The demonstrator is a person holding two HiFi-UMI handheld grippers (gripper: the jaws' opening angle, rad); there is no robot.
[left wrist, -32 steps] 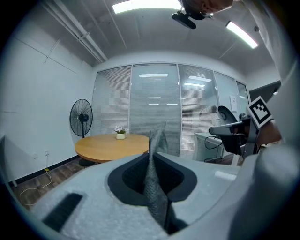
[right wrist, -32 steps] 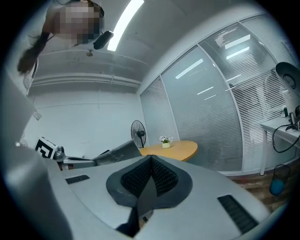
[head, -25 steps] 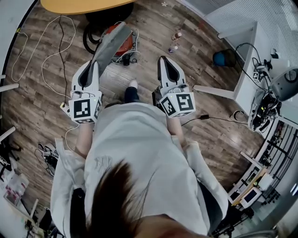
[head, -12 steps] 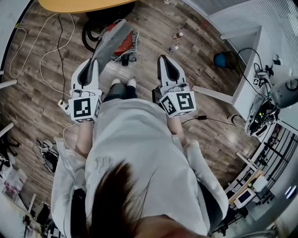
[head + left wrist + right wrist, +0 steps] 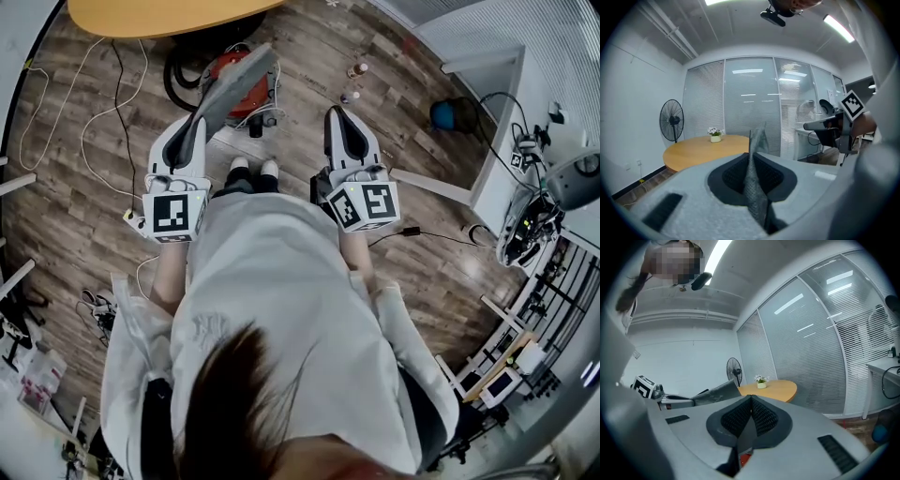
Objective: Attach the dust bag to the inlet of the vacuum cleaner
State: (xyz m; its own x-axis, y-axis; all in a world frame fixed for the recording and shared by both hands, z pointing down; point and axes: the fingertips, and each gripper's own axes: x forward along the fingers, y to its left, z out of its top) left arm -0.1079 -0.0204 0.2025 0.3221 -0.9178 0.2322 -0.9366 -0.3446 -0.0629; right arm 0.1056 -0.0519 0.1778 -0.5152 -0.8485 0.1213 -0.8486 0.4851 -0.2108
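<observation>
Left gripper (image 5: pixel 197 129) is clamped on the grey dust bag (image 5: pixel 236 86). The bag is pinched edge-on between the pads and held out ahead, above the wood floor (image 5: pixel 75 216). Right gripper (image 5: pixel 336 117) is pressed together with nothing pinched. Red vacuum cleaner (image 5: pixel 222 64) is seen on the floor near the round bench (image 5: pixel 159 14), partly covered by the bag. Bag-to-cleaner contact can't be told.
</observation>
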